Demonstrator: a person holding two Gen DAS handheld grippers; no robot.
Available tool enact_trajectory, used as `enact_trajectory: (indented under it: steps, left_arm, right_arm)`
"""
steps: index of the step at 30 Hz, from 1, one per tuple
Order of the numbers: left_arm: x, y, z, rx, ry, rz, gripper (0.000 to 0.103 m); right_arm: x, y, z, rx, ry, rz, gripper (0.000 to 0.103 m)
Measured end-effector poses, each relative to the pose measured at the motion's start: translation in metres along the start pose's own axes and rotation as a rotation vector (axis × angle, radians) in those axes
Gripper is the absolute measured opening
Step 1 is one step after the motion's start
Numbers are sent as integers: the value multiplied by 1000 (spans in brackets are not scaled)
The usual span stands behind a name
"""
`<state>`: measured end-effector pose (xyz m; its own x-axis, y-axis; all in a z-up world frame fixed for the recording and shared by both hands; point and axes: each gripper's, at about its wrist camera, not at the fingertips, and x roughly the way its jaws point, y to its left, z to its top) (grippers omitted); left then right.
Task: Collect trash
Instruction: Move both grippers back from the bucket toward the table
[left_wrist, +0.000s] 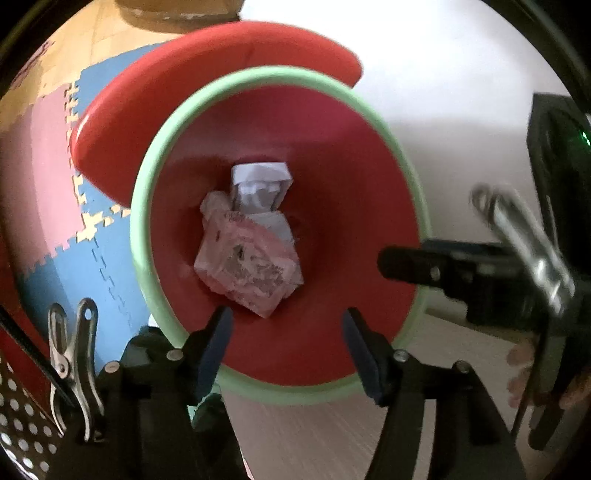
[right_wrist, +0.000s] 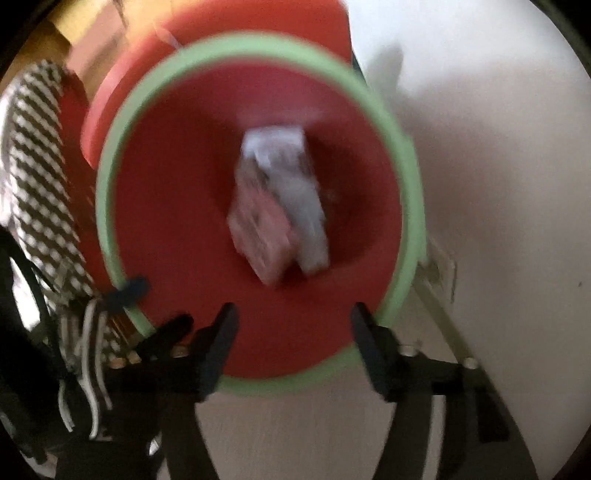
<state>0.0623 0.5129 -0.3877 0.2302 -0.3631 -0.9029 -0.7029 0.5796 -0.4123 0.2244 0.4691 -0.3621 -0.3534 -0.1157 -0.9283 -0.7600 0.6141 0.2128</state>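
Observation:
A red bin with a pale green rim stands open below both grippers, its red lid swung back behind it. On its bottom lie a crumpled pink paper and a folded white paper, touching each other. My left gripper hangs over the near rim, open, with nothing between its fingers. A black finger of the other gripper reaches in over the rim from the right. In the blurred right wrist view my right gripper is open and empty above the same rim, with the pink paper and the white paper below.
Foam puzzle mats in blue, pink and yellow cover the floor left of the bin. A white wall rises on the right. Dotted fabric hangs at the left. A person's fingers hold the other gripper.

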Motion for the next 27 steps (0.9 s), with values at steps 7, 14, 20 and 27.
enact_trajectory:
  steps: [7, 14, 20, 27]
  left_arm:
    - [-48, -17, 13, 58, -41, -6, 66]
    - [-136, -48, 26, 151, -152, 22, 66]
    - [-209, -75, 22, 221, -252, 70, 66]
    - [-276, -111, -7, 323, -338, 82, 66]
  right_arm:
    - [-29, 4, -3, 44, -106, 52, 70]
    - [-146, 25, -34, 56, -530, 75, 70]
    - [-231, 43, -69, 59, -721, 104, 70]
    - [-295, 62, -140, 110, -834, 110, 70]
